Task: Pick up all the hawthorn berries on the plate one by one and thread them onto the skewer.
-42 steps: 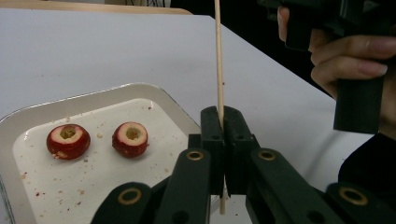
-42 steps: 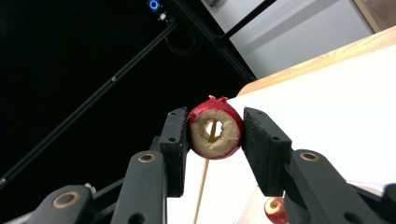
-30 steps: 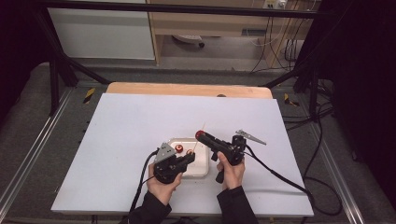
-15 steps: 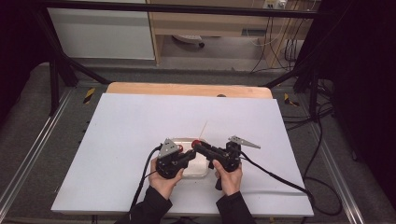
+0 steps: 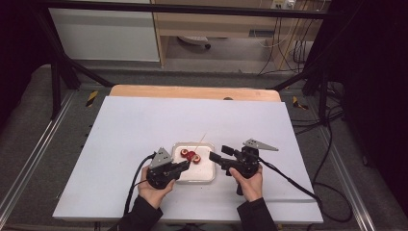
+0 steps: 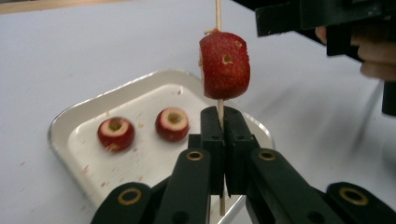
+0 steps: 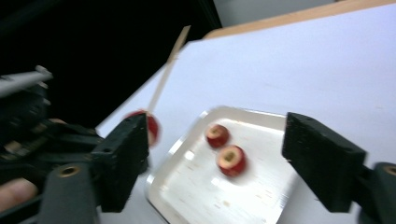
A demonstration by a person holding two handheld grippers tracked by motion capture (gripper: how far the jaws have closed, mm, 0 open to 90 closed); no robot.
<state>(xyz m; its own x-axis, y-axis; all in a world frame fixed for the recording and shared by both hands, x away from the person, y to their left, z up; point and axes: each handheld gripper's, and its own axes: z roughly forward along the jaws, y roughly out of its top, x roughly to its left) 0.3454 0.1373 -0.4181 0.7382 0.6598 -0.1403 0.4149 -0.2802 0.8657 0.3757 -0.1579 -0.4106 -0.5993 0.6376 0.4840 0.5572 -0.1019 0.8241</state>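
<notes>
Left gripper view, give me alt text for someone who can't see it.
The left gripper clamps a wooden skewer threaded through one red fruit piece. Behind it, two more cored pieces lie in a white tray.

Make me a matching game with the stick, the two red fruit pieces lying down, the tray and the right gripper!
Things:
1. wooden stick
2. two cored fruit pieces
3. white tray
4. right gripper

States:
A. jaws wide apart, nothing between them
B. pinched upright in the shut left gripper, one red fruit piece threaded on it
C. lying in the tray
D. resting on the white table

Pairs: 1-B, 2-C, 3-D, 4-A
</notes>
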